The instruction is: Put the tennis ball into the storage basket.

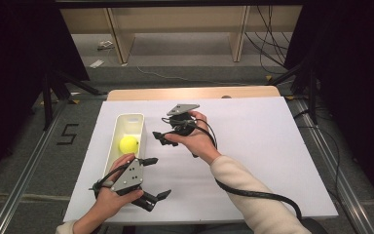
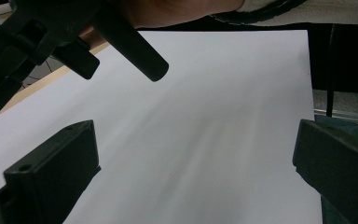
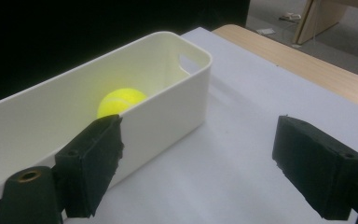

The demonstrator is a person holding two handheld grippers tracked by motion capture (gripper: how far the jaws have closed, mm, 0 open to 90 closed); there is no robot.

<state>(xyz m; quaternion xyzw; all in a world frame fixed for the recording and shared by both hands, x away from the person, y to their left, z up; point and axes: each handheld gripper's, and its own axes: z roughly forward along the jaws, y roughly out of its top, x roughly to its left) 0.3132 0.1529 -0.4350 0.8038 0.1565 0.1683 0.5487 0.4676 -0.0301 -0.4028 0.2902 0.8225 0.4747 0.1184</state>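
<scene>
Tennis ball (image 1: 128, 144) sitting in white bin (image 1: 122, 120) near table's left edge. Left gripper (image 1: 151, 177) and right gripper (image 1: 158, 136) both hovering open, empty. Likely between steps; next move unclear.

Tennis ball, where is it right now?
The tennis ball lies inside the white bin on the left side of the white sheet in the high view, just beyond the left gripper, untouched.

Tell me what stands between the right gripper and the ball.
The near wall of the white bin. The ball lies inside it, and the right gripper, jaws open, is outside beside that wall. From above the bin is open, with nothing visible over the ball.
</scene>
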